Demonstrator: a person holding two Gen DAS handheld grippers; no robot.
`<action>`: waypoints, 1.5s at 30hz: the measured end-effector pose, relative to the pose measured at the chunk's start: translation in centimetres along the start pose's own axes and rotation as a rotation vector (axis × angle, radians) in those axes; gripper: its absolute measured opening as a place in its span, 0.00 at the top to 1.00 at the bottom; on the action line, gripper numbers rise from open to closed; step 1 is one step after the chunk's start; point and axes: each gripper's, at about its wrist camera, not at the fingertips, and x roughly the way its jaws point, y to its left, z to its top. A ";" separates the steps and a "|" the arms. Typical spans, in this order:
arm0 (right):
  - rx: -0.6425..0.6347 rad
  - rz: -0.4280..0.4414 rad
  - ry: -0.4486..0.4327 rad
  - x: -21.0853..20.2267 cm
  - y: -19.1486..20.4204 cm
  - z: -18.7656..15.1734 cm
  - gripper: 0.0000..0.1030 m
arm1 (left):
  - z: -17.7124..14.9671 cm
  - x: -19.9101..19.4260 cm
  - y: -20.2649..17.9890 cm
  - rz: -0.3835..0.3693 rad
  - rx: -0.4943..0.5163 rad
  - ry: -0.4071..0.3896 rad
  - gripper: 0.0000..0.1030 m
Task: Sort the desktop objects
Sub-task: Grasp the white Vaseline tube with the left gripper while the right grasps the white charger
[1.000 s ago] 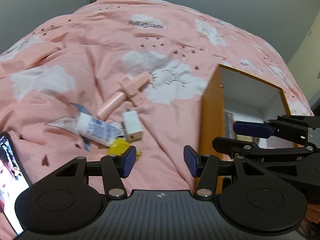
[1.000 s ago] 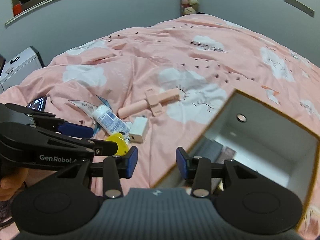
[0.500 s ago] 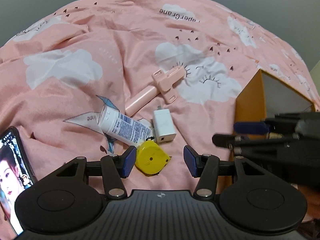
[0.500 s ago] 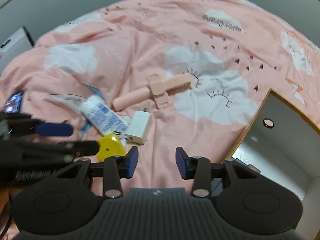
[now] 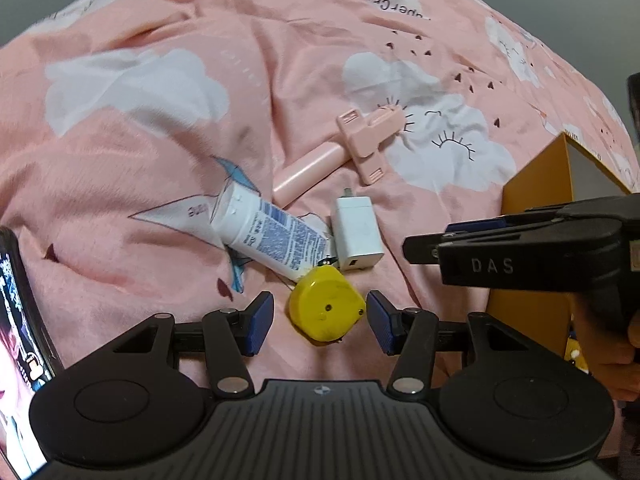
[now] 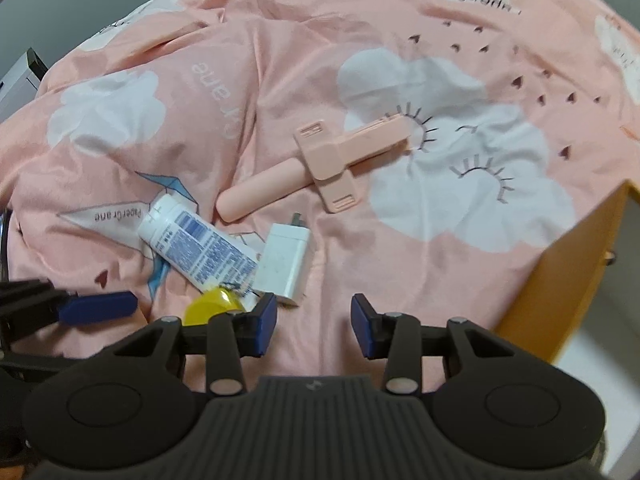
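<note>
Black plastic throughout. Left tongs (image 5: 320,322): two round housings with shallow discs, linked arms on silver rivets, a ribbed grey middle plate with a small round emblem, dark blue ridged pads (image 5: 258,322) at the tips. Right tongs (image 6: 313,324): same build, same blue pads (image 6: 266,322), same silver rivets and ribbed plate. Seen side-on from the left camera: flat black body stamped "DAS" in pale letters, one blue pad edge-on, small screw head near the front.

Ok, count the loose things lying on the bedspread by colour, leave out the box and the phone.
Pink: 1, selfie stick
White: 2, tube, charger plug
Yellow: 1, tape measure
Total: 4
</note>
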 end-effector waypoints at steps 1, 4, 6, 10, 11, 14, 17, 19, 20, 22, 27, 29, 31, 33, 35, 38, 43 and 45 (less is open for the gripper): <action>0.015 0.015 0.012 0.5 0.0 0.3 0.58 | 0.1 0.1 0.2 -0.003 -0.009 0.002 0.43; 0.059 0.043 0.037 1.7 -0.2 1.0 0.58 | 0.3 0.3 0.6 -0.005 -0.019 0.008 0.44; 0.085 0.054 0.049 2.5 -0.3 1.5 0.58 | 0.3 0.5 0.7 -0.003 -0.022 0.013 0.44; 0.098 0.074 0.056 3.7 0.0 2.3 0.58 | 0.6 0.8 0.9 -0.010 -0.033 0.004 0.44; 0.097 0.075 0.059 4.0 0.1 2.5 0.58 | 0.7 0.8 1.1 -0.016 -0.044 -0.004 0.44; 0.093 0.070 0.071 5.0 0.3 2.8 0.58 | 1.1 1.0 1.6 -0.021 -0.072 -0.016 0.47; 0.099 0.081 0.090 6.0 0.3 2.8 0.58 | 1.4 1.3 1.9 -0.014 -0.085 -0.023 0.49; 0.103 0.098 0.094 6.2 0.2 2.6 0.62 | 1.6 1.7 1.9 -0.005 -0.089 -0.029 0.50; 0.099 0.102 0.090 6.0 0.2 2.6 0.63 | 1.7 2.0 1.8 0.003 -0.087 -0.030 0.50; 0.088 0.088 0.076 5.3 0.2 2.3 0.65 | 1.8 2.5 1.7 0.014 -0.081 -0.029 0.50; 0.054 0.019 0.043 3.6 -0.3 1.8 0.68 | 2.1 4.0 1.5 0.057 -0.083 -0.022 0.55; 0.051 0.005 0.048 3.3 -0.5 1.7 0.68 | 2.1 4.7 1.4 0.090 -0.082 -0.017 0.59; 0.043 -0.007 0.048 3.4 -0.7 1.5 0.66 | 2.2 5.5 1.4 0.105 -0.084 -0.009 0.59; 0.041 -0.005 0.051 3.4 -0.8 1.4 0.66 | 2.4 6.2 1.4 0.111 -0.092 -0.004 0.59; 0.043 -0.005 0.047 3.3 -0.9 1.4 0.66 | 2.6 6.8 1.5 0.098 -0.112 0.003 0.54; 0.054 0.000 0.044 3.3 -1.0 1.3 0.66 | 2.9 7.9 1.8 0.069 -0.143 0.016 0.47; 0.073 0.017 0.055 3.6 -1.1 0.9 0.65 | 2.9 7.8 2.1 0.033 -0.184 -0.020 0.58; 0.068 0.023 0.064 3.7 -1.0 0.7 0.63 | 2.8 7.0 2.3 0.002 -0.194 -0.065 0.65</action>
